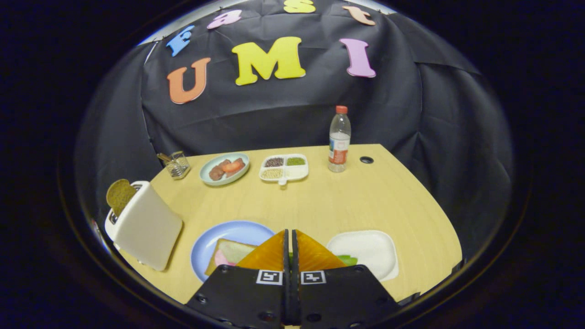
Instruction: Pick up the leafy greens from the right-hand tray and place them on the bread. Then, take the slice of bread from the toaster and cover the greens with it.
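While the leafy greens point(348, 260) peek out low in the frame on the white tray point(365, 249), just right of the tongs point(290, 237), the tongs' fingers sit pressed together, gripping nothing visible. Left of them, bread point(231, 254) lies on a blue plate point(237, 231). At far left, a toaster point(146, 224) holds a slice point(119, 195) on the worktop point(338, 201).

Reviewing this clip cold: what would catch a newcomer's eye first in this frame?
The gripper, fingers together with a bit of leafy greens showing beside them over the white tray. Just to their left sits the blue plate with bread. Further left, a white toaster holds a brown slice.
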A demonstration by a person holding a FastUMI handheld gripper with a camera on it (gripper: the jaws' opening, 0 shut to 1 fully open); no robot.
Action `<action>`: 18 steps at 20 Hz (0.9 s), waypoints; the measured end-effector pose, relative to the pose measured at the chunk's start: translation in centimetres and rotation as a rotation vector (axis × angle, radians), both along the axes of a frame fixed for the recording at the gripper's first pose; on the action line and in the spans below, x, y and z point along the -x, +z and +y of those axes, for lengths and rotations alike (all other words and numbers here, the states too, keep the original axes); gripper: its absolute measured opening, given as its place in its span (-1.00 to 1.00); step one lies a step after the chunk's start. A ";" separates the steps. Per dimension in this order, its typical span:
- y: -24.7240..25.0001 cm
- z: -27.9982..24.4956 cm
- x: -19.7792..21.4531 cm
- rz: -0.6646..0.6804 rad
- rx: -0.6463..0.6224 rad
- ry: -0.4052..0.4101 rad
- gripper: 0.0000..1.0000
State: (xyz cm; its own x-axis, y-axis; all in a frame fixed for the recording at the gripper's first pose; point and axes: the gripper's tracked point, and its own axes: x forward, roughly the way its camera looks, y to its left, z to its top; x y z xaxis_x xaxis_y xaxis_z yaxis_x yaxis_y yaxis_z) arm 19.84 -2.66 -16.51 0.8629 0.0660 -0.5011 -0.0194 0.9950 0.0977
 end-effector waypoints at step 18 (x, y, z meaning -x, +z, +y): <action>-9.2 9.5 0.5 0.082 0.101 0.104 -1.00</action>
State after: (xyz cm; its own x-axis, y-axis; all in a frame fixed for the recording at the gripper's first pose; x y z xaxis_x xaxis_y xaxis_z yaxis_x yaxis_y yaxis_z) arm 19.34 6.83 -25.68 0.8103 0.0981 -0.5778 -0.1187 0.9929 0.0022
